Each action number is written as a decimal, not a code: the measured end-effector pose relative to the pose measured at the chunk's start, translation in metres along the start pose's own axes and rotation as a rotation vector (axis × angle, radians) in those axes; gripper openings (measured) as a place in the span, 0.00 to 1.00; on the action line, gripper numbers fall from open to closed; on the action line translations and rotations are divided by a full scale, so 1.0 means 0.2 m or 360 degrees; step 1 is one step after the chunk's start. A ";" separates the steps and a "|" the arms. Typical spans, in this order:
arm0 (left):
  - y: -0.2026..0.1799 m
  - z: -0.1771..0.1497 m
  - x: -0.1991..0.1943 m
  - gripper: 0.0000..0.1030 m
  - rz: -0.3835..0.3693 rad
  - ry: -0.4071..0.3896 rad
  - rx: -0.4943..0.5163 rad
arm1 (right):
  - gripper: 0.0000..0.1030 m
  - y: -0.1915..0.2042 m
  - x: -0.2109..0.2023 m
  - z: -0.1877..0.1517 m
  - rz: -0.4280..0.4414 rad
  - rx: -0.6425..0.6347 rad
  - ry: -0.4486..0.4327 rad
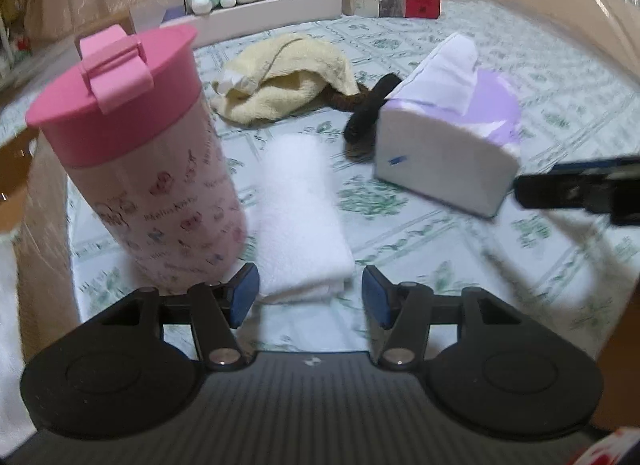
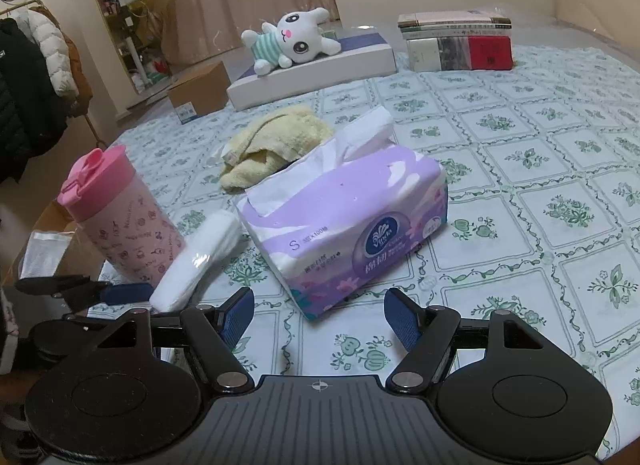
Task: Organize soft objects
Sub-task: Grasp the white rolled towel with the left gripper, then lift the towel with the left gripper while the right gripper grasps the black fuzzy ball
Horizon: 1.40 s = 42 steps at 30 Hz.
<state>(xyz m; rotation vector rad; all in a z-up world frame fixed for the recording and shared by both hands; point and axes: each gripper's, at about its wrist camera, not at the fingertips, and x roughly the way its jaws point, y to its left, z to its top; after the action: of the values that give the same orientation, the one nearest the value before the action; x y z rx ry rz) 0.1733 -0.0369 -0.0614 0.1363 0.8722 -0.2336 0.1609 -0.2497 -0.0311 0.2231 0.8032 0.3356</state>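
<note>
On the floral green-and-white tablecloth covering the tabletop, the left wrist view shows the folded white towel lying lengthwise, soft and fuzzy, its near end between the left gripper pads. The jaws stand apart and no pad presses the cloth. Just left of the towel stands a pink lidded tumbler with small printed figures. Beyond lies a crumpled pale yellow towel, with a black band beside it. To the right sits a purple and white soft tissue pack, a tissue sticking up from its slit.

In the right wrist view the right gripper hovers with jaws apart and empty, just short of the tissue pack. The white towel lies between pack and tumbler. Farther back, a white plush rabbit in a striped shirt lies on a flat white box, near stacked books.
</note>
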 end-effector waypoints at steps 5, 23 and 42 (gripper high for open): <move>-0.01 0.03 -0.04 0.52 -0.0034 -0.0016 -0.0095 | 0.70 -0.01 -0.01 0.00 -0.0003 0.0002 -0.0013; -0.01 0.09 0.12 0.43 0.0125 -0.0034 -0.0320 | 0.70 -0.06 0.00 0.00 -0.0035 0.0016 -0.0017; 0.07 0.31 -0.29 0.24 -0.0036 -0.0229 -0.0071 | 0.70 0.11 -0.13 0.37 0.0116 -0.0378 -0.0142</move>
<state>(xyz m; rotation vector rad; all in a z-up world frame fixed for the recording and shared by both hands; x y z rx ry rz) 0.1877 -0.0284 0.0231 0.0676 0.7356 -0.2418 0.1936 -0.2445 0.0431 0.0444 0.6621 0.4826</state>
